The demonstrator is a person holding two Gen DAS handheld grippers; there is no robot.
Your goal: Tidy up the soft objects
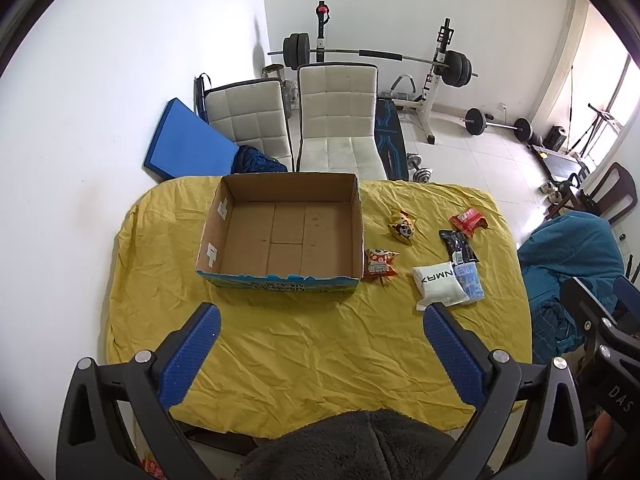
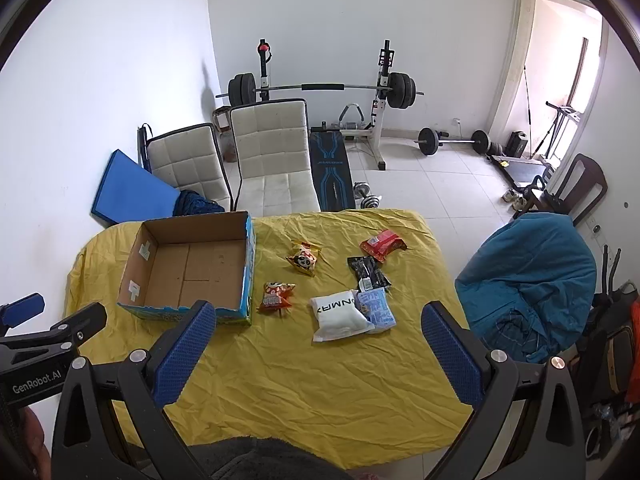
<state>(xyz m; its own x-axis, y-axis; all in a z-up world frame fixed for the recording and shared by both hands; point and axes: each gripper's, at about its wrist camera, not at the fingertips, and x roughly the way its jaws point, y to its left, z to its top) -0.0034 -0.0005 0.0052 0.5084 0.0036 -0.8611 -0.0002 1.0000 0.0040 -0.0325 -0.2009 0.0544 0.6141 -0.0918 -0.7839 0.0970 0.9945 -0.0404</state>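
Observation:
An empty cardboard box (image 1: 280, 232) (image 2: 188, 268) stands on the yellow-covered table (image 1: 312, 340) (image 2: 320, 360). To its right lie soft packets: an orange snack bag (image 1: 381, 263) (image 2: 276, 297), a yellow panda bag (image 1: 403, 227) (image 2: 304, 260), a red packet (image 1: 469, 219) (image 2: 382, 245), a black packet (image 1: 458, 246) (image 2: 368, 274), a white pouch (image 1: 438, 282) (image 2: 338, 314) and a blue-white packet (image 1: 472, 280) (image 2: 376, 306). My left gripper (image 1: 320, 314) is open and empty above the table's near part, in front of the box. My right gripper (image 2: 320, 312) is open and empty, hovering before the white pouch.
Two white chairs (image 1: 336, 120) (image 2: 276, 152) stand behind the table. A blue mat (image 1: 188, 140) leans on the left wall. A weight bench and barbell (image 2: 320, 88) fill the back. A chair draped in teal cloth (image 2: 528, 276) is at the right. The left gripper's body shows in the right wrist view (image 2: 40, 340).

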